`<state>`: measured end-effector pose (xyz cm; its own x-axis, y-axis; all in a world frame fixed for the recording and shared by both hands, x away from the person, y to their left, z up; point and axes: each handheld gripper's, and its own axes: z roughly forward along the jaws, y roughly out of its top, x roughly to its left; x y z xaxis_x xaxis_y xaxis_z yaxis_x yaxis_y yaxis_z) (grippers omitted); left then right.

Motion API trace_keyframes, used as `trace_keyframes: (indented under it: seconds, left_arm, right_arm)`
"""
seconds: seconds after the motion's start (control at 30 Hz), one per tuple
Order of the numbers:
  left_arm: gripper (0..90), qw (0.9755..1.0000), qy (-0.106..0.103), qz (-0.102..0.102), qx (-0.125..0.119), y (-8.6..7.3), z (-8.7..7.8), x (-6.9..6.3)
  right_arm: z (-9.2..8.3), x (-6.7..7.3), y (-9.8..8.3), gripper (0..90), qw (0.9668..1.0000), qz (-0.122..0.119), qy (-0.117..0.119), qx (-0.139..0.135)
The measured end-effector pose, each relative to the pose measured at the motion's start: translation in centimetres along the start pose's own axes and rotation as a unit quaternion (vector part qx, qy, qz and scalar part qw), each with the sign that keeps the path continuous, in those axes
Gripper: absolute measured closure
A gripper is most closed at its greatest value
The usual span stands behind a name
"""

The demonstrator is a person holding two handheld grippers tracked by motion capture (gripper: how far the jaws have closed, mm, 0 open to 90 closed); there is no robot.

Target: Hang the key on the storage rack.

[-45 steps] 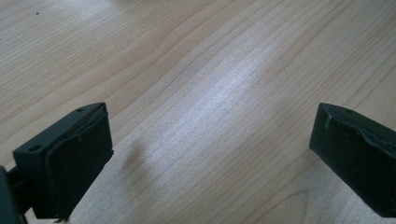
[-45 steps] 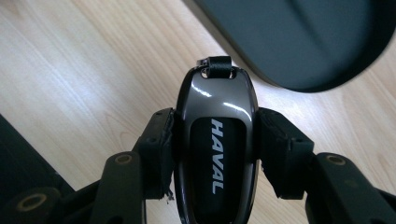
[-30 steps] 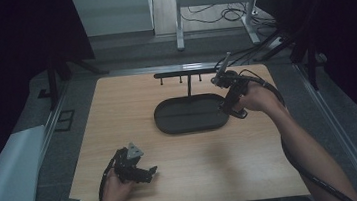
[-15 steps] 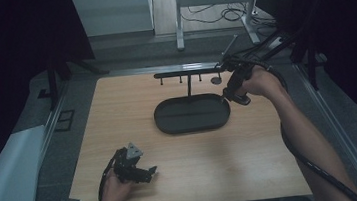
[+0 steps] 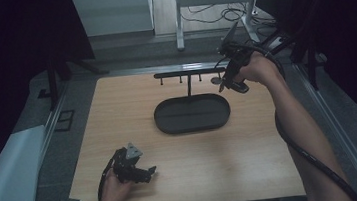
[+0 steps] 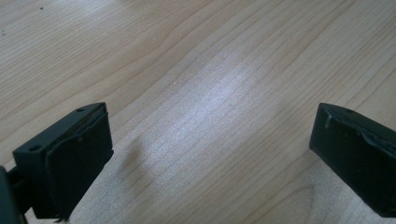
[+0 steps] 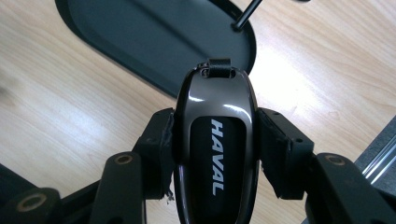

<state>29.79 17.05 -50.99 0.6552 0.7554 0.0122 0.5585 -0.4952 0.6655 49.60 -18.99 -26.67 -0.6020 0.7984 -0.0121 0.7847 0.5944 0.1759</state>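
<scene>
right tool (image 7: 215, 140) clamps the haval key fob (image 7: 215, 144), lower end cut off; left tool (image 6: 210, 154) apart.

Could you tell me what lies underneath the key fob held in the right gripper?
Below the key fob lie the dark oval tray and wooden table. The fob itself covers the spot directly beneath.

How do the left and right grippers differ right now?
The right gripper is shut on a dark car key fob; the left gripper stands open with nothing between its jaws. The right is raised by the hook rack beyond the tray; the left sits low over the table. Both are hand-held.
</scene>
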Motion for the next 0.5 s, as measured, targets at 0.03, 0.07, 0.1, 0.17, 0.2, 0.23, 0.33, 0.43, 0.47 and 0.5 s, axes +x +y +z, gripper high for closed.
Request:
trace_keyframes:
  seconds: [0.03, 0.07, 0.1, 0.17, 0.2, 0.23, 0.33, 0.43, 0.47, 0.5]
  left_arm:
    - [0.0, 1.0, 0.0, -0.001, 0.0, 0.0, 0.0, 0.0]
    - [0.0, 1.0, 0.0, -0.002, -0.001, 0.0, 0.0, 0.0]
    - [0.0, 1.0, 0.0, -0.001, 0.0, 0.0, 0.0, 0.0]
    - [0.0, 1.0, -0.001, -0.001, -0.001, 0.0, 0.0, 0.0]
    - [0.0, 1.0, -0.001, 0.0, -0.001, 0.0, 0.0, 0.0]
    - [0.0, 1.0, -0.001, 0.0, 0.0, 0.0, 0.0, 0.0]
    - [0.0, 1.0, -0.002, 0.0, 0.001, 0.0, 0.1, -0.1]
    - [0.0, 1.0, -0.003, 0.001, 0.0, 0.0, 0.1, -0.1]
    - [0.0, 1.0, -0.003, 0.0, 0.0, 0.0, 0.0, -0.1]
    - [0.0, 1.0, -0.003, 0.0, 0.0, 0.0, 0.0, -0.1]
  right_arm:
    - [0.0, 0.0, 0.0, 48.7, 1.0, 0.0, 0.0, 0.0]
    - [-0.1, 0.0, 0.1, 48.7, 1.0, 0.001, 0.001, -0.003]
    - [-0.3, -0.1, 0.3, 48.7, 1.0, 0.003, 0.0, -0.003]
    - [-0.5, -0.1, 0.5, 48.7, 1.0, 0.001, -0.002, -0.003]
    - [-0.6, 0.0, 0.6, 48.7, 1.0, 0.003, -0.004, -0.004]
    - [-0.8, -0.1, 0.9, 48.8, 1.0, 0.003, -0.003, -0.004]
    - [-1.0, -0.2, 1.2, 48.7, 1.0, 0.006, -0.005, -0.005]
    - [-1.2, -0.3, 1.6, 48.7, 0.9999, 0.009, -0.01, -0.003]
    - [-1.2, -0.3, 1.6, 48.7, 0.9999, 0.009, -0.01, -0.003]
    - [-1.2, -0.4, 1.7, 48.7, 0.9999, 0.011, -0.011, -0.004]
